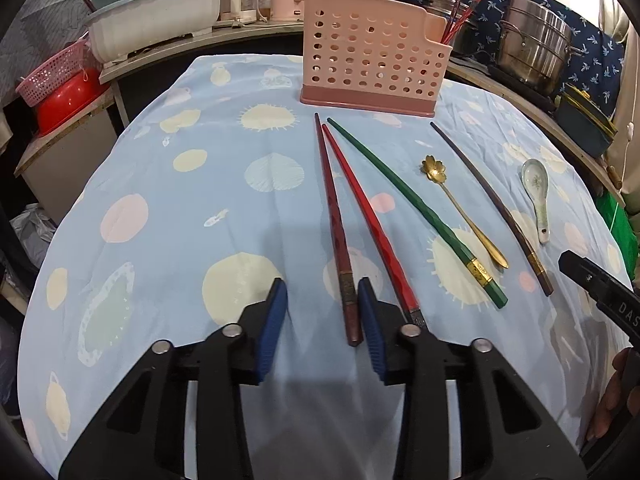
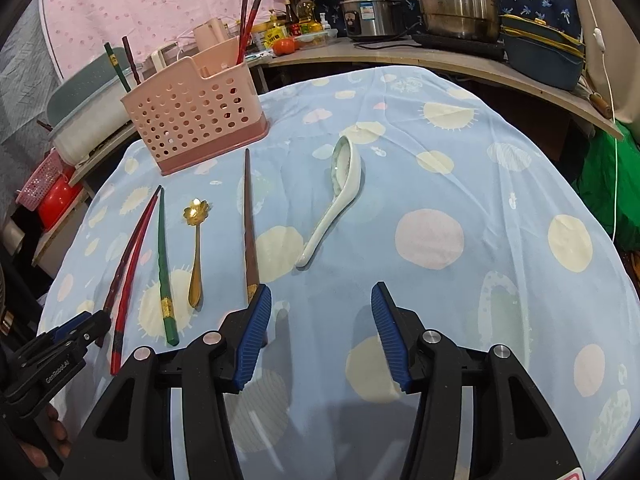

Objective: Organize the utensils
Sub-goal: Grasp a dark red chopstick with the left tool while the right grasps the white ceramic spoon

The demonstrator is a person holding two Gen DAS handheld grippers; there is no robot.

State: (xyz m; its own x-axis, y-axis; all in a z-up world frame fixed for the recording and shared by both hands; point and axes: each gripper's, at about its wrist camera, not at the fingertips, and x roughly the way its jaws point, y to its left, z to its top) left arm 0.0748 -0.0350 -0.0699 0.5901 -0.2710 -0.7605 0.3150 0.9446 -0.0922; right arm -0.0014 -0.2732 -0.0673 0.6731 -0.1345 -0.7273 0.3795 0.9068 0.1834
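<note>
While the left gripper is lowered over the blue patterned tablecloth, its blue pads are seen standing apart, with the butt of the dark red chopstick lying between them, close against the right-hand pad. No pressing by both pads is shown, so the tool is judged unclenched and nothing is grasped. Just outside that right pad the bright red chopstick is found; further to the right the green chopstick, the gold flower spoon, the brown chopstick and the white ceramic spoon are laid out in turn. Straight ahead of the fingers, well beyond the chopstick tips, the pink perforated holder is placed, with some chopsticks already stood in it.

The right gripper is held wide and empty above bare cloth; the brown chopstick's butt lies just beside its left pad, and the ceramic spoon ahead.

The dark red chopstick is judged light, stiff and lacquer-slick, so it may roll or pivot when pinched. A hold on the thick, textured butt end, square across the shaft, is advised. The ceramic spoon would be heavier and breakable.
</note>
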